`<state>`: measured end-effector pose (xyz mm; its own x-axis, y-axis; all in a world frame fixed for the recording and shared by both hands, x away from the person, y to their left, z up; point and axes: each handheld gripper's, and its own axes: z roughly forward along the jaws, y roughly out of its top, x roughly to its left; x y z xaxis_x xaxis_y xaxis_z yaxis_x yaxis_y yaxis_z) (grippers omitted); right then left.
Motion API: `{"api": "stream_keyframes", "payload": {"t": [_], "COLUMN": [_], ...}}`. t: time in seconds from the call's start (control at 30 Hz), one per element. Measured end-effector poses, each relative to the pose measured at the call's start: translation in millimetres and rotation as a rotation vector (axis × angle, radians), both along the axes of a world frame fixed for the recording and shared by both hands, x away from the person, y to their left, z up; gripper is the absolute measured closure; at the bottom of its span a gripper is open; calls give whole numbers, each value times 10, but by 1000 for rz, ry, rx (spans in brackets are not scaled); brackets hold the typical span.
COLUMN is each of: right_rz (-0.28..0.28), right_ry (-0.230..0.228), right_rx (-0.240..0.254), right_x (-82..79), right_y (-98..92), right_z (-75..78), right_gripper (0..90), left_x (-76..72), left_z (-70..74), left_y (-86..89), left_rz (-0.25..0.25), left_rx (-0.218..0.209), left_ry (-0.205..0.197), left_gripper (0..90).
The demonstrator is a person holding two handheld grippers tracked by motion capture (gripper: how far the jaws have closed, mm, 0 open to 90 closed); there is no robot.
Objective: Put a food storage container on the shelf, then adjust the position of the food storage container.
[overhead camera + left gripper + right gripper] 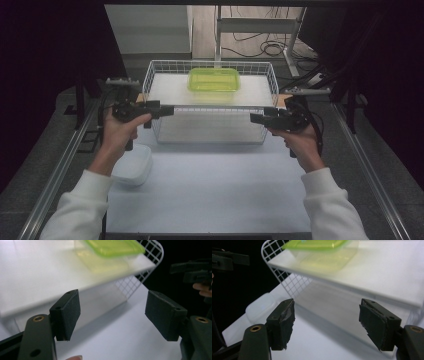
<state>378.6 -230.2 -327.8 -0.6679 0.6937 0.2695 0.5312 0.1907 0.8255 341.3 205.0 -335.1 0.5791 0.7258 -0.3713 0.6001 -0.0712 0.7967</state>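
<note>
I see my left gripper (167,110) and right gripper (256,118) both spread wide, holding nothing, flanking the wire basket (270,82). The green-lidded container (214,80) sits on its shelf. My worry: a jaw snags the mesh and tips everything.

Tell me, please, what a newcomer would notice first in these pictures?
The green-lidded box stands out, sitting on the white shelf inside the wire basket at the table's far side. Both tongs, left and right, hang open and empty beside the basket, and a white tub lies at the near left.
</note>
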Motion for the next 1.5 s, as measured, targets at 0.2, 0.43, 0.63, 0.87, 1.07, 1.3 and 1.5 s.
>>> {"api": "stream_keyframes", "payload": {"t": [0.2,0.43,0.63,0.87,1.07,1.3,1.5], "right_rz": [26,11,5,-9,21,18,5], "right_ry": [36,91,166,181,187,196,205], "right_rx": [24,-16,-62,-118,-181,-197,-199], "right_x": [-310,-554,-666,-701,-664,-691,-728], "right_y": [-174,-258,-223,-183,-94,-157,-213], "right_z": [-268,-616,-1014,-1160,-1233,-1283,-1303], "right_gripper": [297,297,294,286,292,301,303], "left_x": [-328,-514,-544,-585,-624,-557,-511], "left_z": [-359,-659,-899,-1010,-1037,-1078,-1072], "left_y": [16,46,81,64,118,75,57], "left_rz": [-69,-88,-88,-100,-65,-63,-55], "left_rx": [70,90,134,154,160,171,176], "left_ry": [38,80,124,151,148,159,147], "left_gripper": [284,279,277,276,276,271,252]}}
